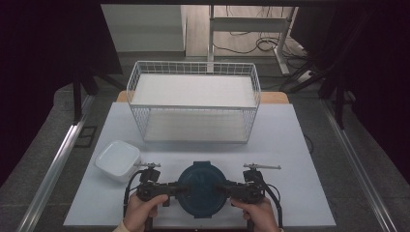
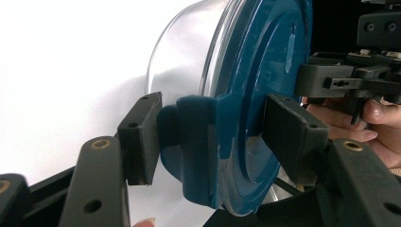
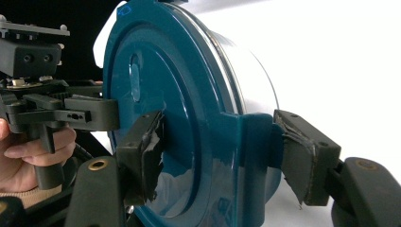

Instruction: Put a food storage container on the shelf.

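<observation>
**Both grippers at the latches of a blue-lidded container**

High view: the round container (image 1: 200, 188) sits on the white table (image 1: 290, 145) near its front edge, between the left gripper (image 1: 170, 189) and right gripper (image 1: 227, 189); a white wire basket (image 1: 193, 104) stands behind, a white tub (image 1: 117, 160) to the left.

Left gripper view: the jaws straddle a lid latch (image 2: 196, 146), one pad touching it, the other apart.

Right gripper view: the jaws bracket the opposite latch (image 3: 250, 156), parted, the far pad touching.
</observation>
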The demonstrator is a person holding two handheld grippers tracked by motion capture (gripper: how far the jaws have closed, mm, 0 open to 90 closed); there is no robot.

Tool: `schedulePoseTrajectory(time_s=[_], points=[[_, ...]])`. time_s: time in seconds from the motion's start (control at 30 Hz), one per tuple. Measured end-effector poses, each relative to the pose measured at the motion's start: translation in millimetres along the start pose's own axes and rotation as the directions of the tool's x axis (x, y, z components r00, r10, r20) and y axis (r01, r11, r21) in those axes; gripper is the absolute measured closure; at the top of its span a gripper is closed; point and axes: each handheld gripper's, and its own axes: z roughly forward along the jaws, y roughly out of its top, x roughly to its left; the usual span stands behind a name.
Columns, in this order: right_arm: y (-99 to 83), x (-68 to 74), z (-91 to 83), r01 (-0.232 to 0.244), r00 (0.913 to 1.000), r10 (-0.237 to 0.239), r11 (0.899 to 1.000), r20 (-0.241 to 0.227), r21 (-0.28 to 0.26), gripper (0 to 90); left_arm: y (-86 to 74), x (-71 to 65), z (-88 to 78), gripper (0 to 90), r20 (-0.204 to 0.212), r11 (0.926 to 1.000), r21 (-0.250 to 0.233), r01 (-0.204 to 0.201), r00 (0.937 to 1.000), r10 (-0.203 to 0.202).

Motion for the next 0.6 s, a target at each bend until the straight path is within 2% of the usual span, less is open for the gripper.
schedulePoseTrajectory(time_s=[0.47, 0.6], points=[[1.5, 1.7, -5.5, 0.01, 0.9999, -0.01, 1.0, -0.007, -0.006, 37.2, 1.6, -3.7, -1.2, 40.9, 0.008, 1.0, 0.001, -0.004, 1.0, 0.004], [4.6, 1.1, -8.2, 0.011, 0.9999, -0.011, 1.0, -0.009, -0.009, 37.3, 6.3, -6.9, -1.0, 40.9, 0.009, 1.0, -0.001, -0.01, 0.9999, 0.01]])
